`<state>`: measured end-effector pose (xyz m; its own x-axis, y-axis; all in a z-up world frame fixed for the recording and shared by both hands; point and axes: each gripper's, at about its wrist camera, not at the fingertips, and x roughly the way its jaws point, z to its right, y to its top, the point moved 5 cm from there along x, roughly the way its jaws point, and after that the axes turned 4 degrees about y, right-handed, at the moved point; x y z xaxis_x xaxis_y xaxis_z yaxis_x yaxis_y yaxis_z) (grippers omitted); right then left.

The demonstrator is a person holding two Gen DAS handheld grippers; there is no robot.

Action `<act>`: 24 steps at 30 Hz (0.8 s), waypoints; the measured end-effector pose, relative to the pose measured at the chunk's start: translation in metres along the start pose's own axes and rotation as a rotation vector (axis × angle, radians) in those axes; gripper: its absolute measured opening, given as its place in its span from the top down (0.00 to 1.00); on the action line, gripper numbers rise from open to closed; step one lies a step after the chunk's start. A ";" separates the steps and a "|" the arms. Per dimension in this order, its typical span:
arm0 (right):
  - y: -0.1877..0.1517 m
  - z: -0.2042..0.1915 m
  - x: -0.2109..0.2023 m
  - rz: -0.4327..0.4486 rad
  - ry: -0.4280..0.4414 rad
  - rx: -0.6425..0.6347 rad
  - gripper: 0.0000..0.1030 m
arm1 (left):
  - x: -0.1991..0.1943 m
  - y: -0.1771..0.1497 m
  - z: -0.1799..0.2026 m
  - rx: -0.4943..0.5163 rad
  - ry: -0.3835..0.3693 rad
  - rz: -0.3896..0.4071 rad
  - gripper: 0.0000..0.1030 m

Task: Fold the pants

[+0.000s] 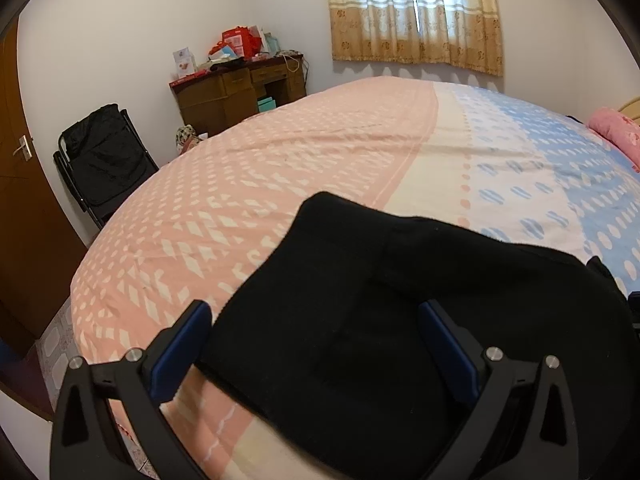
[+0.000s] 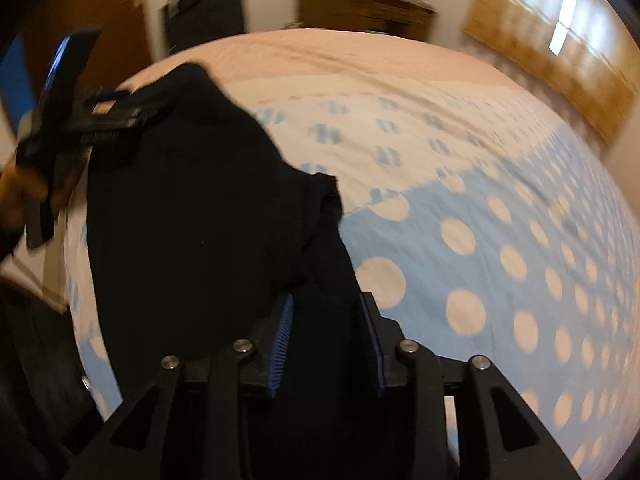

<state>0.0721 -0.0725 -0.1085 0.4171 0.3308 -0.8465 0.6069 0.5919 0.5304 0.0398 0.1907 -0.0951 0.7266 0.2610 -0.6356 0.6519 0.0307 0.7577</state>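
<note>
The black pants point(image 1: 360, 300) lie folded on the bed's patterned sheet point(image 1: 280, 168), at its near edge. My left gripper point(image 1: 316, 312) is open, its blue-padded fingers wide apart, one beside the pants' left edge and one over the black cloth. In the right wrist view the pants point(image 2: 192, 208) fill the left half. My right gripper point(image 2: 326, 304) has its jaws partly closed with black cloth between the blue pads point(image 2: 282, 332); a firm grip cannot be judged. The left gripper point(image 2: 80, 116) shows there at the pants' far left edge. That view is motion-blurred.
A wooden desk point(image 1: 240, 88) with boxes stands against the far wall. A black folding chair point(image 1: 104, 156) and a brown door point(image 1: 24, 184) are at the left. A curtained window point(image 1: 416, 12) is behind the bed. A pink pillow point(image 1: 620, 132) lies at the right.
</note>
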 end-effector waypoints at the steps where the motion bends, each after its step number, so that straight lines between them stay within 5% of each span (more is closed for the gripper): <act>1: 0.001 0.002 0.001 -0.009 0.012 -0.003 0.65 | 0.000 0.000 0.000 0.000 -0.001 -0.001 0.00; 6: -0.007 -0.006 -0.008 -0.012 -0.079 -0.048 0.91 | 0.000 0.000 0.001 0.000 0.000 0.001 0.00; 9: -0.014 0.006 -0.013 0.042 -0.119 0.092 0.91 | 0.001 0.000 0.001 0.002 0.004 0.003 0.00; 16: -0.030 0.039 -0.017 0.148 -0.060 0.474 0.92 | 0.003 0.002 0.003 0.003 0.002 -0.001 0.00; 21: -0.024 0.035 -0.025 0.194 -0.111 0.576 0.86 | 0.003 0.002 0.003 0.003 0.002 -0.002 0.00; 23: -0.010 0.025 -0.046 0.284 -0.241 0.536 0.86 | 0.004 0.002 0.003 0.003 0.005 -0.005 0.00; 24: -0.005 0.023 -0.050 0.319 -0.238 0.525 0.86 | 0.003 0.001 0.002 0.002 0.006 -0.006 0.00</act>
<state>0.0637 -0.1087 -0.0676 0.7331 0.2234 -0.6424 0.6526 0.0350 0.7569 0.0437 0.1895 -0.0966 0.7212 0.2665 -0.6394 0.6568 0.0301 0.7535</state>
